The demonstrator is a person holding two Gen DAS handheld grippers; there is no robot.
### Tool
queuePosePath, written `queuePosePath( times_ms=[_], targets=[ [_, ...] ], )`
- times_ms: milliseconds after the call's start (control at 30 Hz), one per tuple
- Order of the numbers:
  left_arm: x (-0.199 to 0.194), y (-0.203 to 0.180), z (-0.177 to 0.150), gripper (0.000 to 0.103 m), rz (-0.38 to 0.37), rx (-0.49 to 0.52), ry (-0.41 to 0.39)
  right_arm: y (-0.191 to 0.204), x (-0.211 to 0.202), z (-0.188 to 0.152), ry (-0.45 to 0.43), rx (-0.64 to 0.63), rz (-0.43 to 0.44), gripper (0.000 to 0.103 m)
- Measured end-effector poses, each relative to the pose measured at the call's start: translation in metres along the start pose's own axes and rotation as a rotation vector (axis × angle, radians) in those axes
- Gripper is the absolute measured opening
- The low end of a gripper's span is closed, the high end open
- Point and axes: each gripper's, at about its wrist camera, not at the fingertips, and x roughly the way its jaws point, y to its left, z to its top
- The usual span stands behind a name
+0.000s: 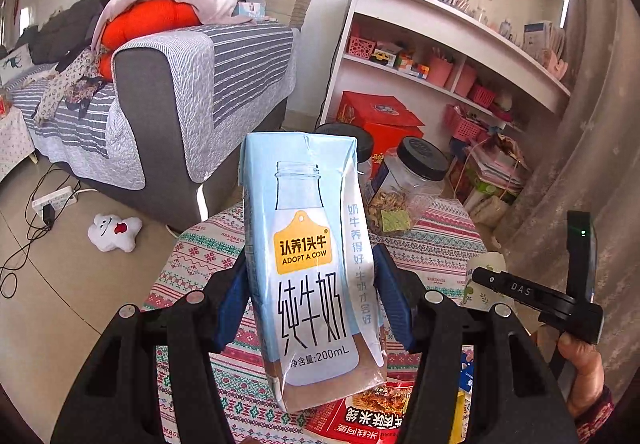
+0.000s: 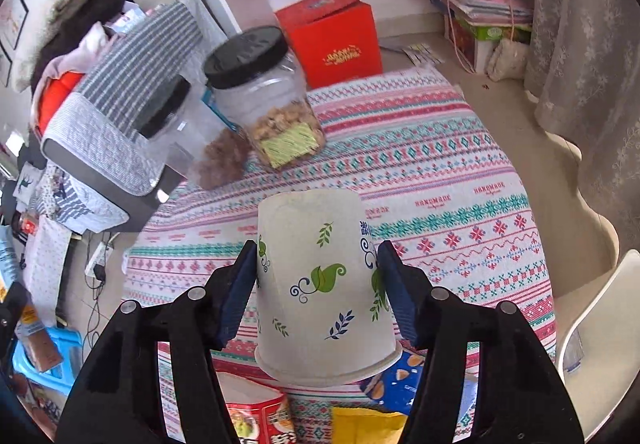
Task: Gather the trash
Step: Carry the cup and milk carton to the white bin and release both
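Evidently both jaws were clamped, the left gripper (image 1: 312, 296) on a milk carton (image 1: 308, 264) and the right gripper (image 2: 318, 292) on a paper cup (image 2: 320, 280), so each needed carrying level, clear of the counter (image 2: 440, 172), without squeezing harder.

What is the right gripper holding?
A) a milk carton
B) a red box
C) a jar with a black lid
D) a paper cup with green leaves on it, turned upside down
D: in the right wrist view, the paper cup sits between the right gripper jaws, rim down, above the patterned tablecloth.
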Motion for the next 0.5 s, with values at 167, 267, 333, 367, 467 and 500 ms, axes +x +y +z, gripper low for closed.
queuePosePath(
  times_ms=[167, 267, 333, 367, 467, 500],
  targets=[
    [-0.007, -0.001, 0.001, 0.058, -0.012, -0.005, -0.024, 0.033, -0.038, -0.007, -0.128, -0.073, 0.042, 0.058],
    [-0.012, -0.002, 0.003, 0.058, -0.021, -0.008, -0.042, 0.049, -0.06, -0.016, -0.215, -0.12, 0.034, 0.059],
    [-0.017, -0.004, 0.004, 0.058, -0.017, -0.004, -0.063, 0.059, -0.074, -0.025, -0.283, -0.164, 0.002, 0.059],
    [-0.021, -0.005, 0.004, 0.058, -0.015, 0.0, -0.076, 0.063, -0.081, -0.029, -0.32, -0.186, -0.015, 0.059],
    [-0.031, -0.01, 0.005, 0.058, -0.015, 0.007, -0.117, 0.072, -0.1, -0.04, -0.424, -0.235, -0.065, 0.059],
    [-0.035, -0.012, 0.005, 0.058, -0.015, 0.009, -0.132, 0.074, -0.105, -0.042, -0.457, -0.246, -0.077, 0.059]
  ],
)
